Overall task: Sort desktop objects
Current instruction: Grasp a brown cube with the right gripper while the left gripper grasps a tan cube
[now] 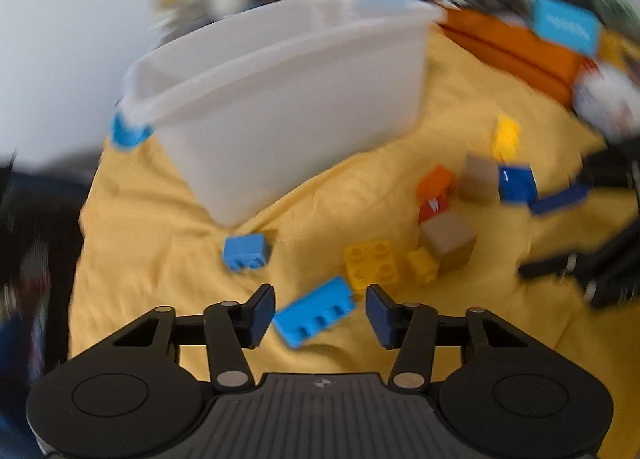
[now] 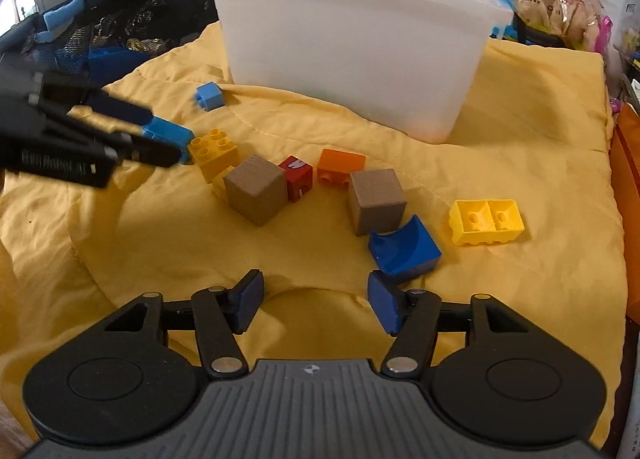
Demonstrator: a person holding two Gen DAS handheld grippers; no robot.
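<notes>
In the left wrist view my left gripper [image 1: 320,313] hangs low over the yellow cloth [image 1: 160,219], jaws open. A long light-blue brick [image 1: 316,317] lies slanted between the pads, with a small gap at the right pad. The right wrist view shows the same: my left gripper [image 2: 164,135] straddles that brick [image 2: 170,133]. My right gripper [image 2: 316,301] is open with only cloth between its pads. A dark-blue curved piece [image 2: 404,249] lies just past its right pad. Two brown cubes [image 2: 256,189] [image 2: 376,199], a red block [image 2: 296,177], an orange brick [image 2: 340,167] and yellow bricks [image 2: 214,151] [image 2: 486,221] are scattered ahead.
A tall white bin [image 2: 352,59] stands at the back of the cloth, with a small blue brick [image 2: 210,96] at its near left corner. A black mesh basket [image 2: 120,19] is at the far left. Snack bags [image 2: 560,7] and an orange box [image 1: 520,51] crowd the right side.
</notes>
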